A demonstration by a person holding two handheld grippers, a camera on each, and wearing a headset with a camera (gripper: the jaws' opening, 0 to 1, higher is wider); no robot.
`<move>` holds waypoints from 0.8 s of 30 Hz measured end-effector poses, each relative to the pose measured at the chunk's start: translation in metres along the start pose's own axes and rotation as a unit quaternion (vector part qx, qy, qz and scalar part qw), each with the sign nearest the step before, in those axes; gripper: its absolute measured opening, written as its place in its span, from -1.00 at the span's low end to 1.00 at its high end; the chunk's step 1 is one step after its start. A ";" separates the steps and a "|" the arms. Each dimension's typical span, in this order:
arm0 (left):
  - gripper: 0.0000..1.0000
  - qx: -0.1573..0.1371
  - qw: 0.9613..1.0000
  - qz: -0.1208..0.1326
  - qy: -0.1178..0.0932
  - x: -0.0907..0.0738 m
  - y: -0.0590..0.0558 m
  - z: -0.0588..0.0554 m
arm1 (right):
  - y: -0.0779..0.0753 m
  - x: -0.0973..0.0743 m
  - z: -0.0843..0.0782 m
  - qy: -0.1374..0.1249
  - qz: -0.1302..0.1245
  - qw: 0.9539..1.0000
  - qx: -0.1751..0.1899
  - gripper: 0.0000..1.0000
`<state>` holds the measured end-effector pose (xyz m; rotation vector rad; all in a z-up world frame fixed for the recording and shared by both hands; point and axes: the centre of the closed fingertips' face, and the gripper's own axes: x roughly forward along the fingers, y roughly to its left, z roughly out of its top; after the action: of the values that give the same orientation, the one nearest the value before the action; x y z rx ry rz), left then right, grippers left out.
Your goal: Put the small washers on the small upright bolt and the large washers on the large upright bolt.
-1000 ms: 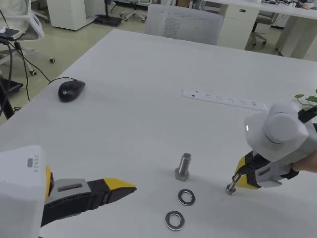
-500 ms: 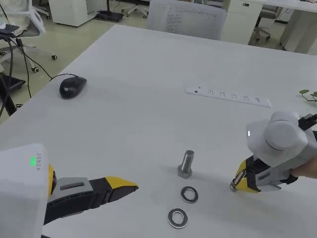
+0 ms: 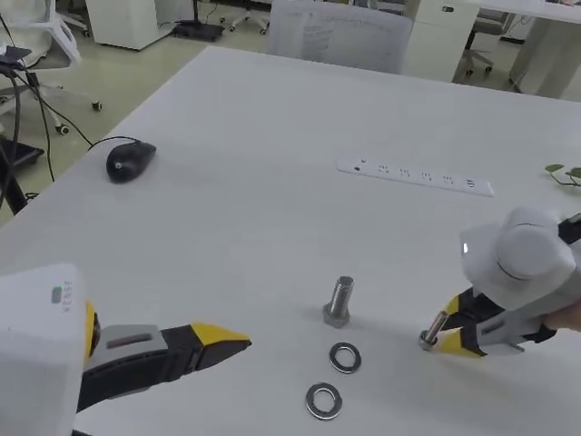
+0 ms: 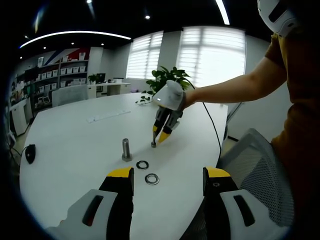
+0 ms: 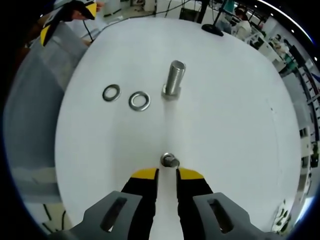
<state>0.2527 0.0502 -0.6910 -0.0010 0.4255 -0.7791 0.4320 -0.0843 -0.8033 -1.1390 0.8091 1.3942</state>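
Note:
The large bolt (image 3: pixel 338 302) stands upright on the white table (image 3: pixel 245 209). Two washers (image 3: pixel 345 357) (image 3: pixel 324 401) lie flat just in front of it. The small bolt (image 3: pixel 432 331) stands to the right, leaning a little, at the tips of my right gripper (image 3: pixel 454 327). In the right gripper view its jaws (image 5: pixel 167 172) are a narrow gap apart, with the small bolt (image 5: pixel 169 160) just ahead of them. Beyond lie the large bolt (image 5: pixel 174 79) and the washers (image 5: pixel 139 101) (image 5: pixel 111 92). My left gripper (image 4: pixel 169 172) is open and empty near the table's front edge, facing the washers (image 4: pixel 142 164).
A black mouse (image 3: pixel 130 162) lies at the far left. A white power strip (image 3: pixel 413 175) lies behind the bolts. A grey chair back (image 3: pixel 340 34) stands at the far edge, and plant leaves (image 3: pixel 567 173) show at the right. The person's arm (image 4: pixel 230 85) reaches over the table.
The right gripper's jaws have parted slightly around the small bolt, which now leans at their tips. The left gripper has stayed put.

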 end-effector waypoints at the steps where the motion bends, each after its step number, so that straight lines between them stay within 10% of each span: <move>1: 0.09 0.001 1.000 0.000 0.000 0.000 0.000 0.001 | 0.001 -0.002 -0.001 0.001 -0.001 1.000 0.001 -0.70; 11: 0.09 0.015 1.000 -0.005 -0.005 -0.003 -0.010 0.005 | 0.020 -0.019 -0.002 0.005 -0.004 1.000 -0.001 -0.70; 24: 0.10 0.029 0.999 -0.004 -0.012 -0.014 -0.025 0.010 | 0.058 -0.022 0.038 -0.019 0.008 0.999 -0.029 -0.71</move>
<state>0.2306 0.0407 -0.6726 0.0427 0.3810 -0.7990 0.3668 -0.0647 -0.7781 -1.1503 0.7561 1.4566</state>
